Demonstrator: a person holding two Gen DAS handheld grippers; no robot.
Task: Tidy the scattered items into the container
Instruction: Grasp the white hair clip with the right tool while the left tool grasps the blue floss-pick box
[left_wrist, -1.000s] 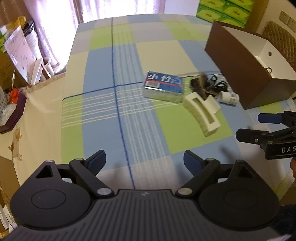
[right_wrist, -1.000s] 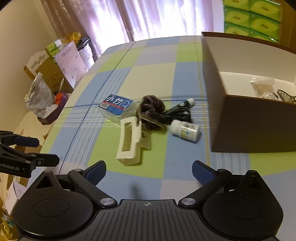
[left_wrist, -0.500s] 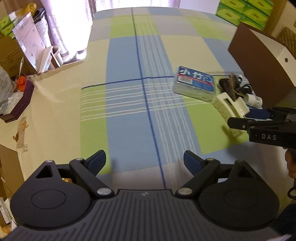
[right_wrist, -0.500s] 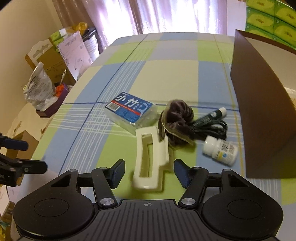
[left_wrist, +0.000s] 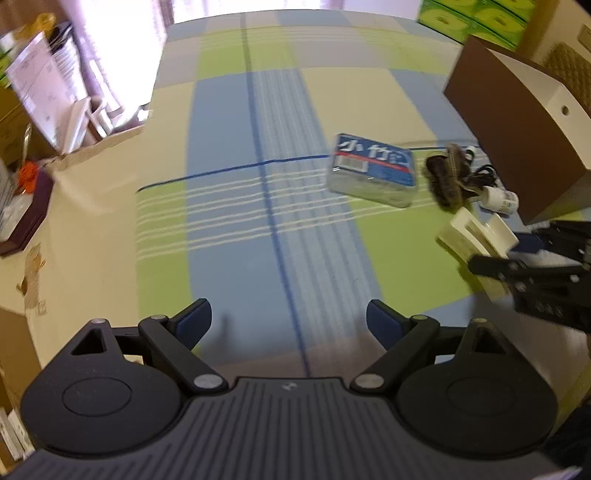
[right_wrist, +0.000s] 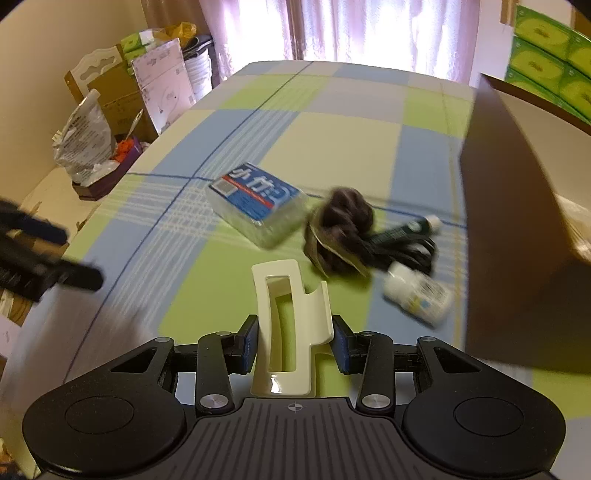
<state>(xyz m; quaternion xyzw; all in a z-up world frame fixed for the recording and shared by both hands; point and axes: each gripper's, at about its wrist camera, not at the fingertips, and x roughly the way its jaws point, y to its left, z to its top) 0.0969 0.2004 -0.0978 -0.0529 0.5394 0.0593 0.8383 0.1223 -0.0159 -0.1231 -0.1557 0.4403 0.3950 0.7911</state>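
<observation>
- The right gripper (right_wrist: 293, 349) has its jaws pinching the cream hair claw (right_wrist: 286, 325) by its two long sides; the claw sits between the blue pads, nose forward, and whether it is clear of the cloth is hard to tell.
- Risk: the claw is smooth, curved plastic, so I judge it could slip or swivel in the pinch when carried to the box, especially if the pads sit on its sloped shell.
- The left gripper (left_wrist: 288, 325) hovers with jaws spread wide and empty over the blue stripe, well apart from the items; it could cross the right one's path if both move toward the pile.
- Just beyond the claw lie a dark hair scrunchie (right_wrist: 341, 229), a black cord (right_wrist: 406, 243) tangled under it, and a small white bottle (right_wrist: 419, 295); a low sweep could snag them.
- A blue-labelled packet (right_wrist: 258, 206) lies to the left of these.
- The brown box (right_wrist: 517, 229), the container, stands at right, open side up.
- The surface is a checked green, blue and cream cloth (left_wrist: 258, 110); curtains (right_wrist: 369, 26) hang beyond it.
</observation>
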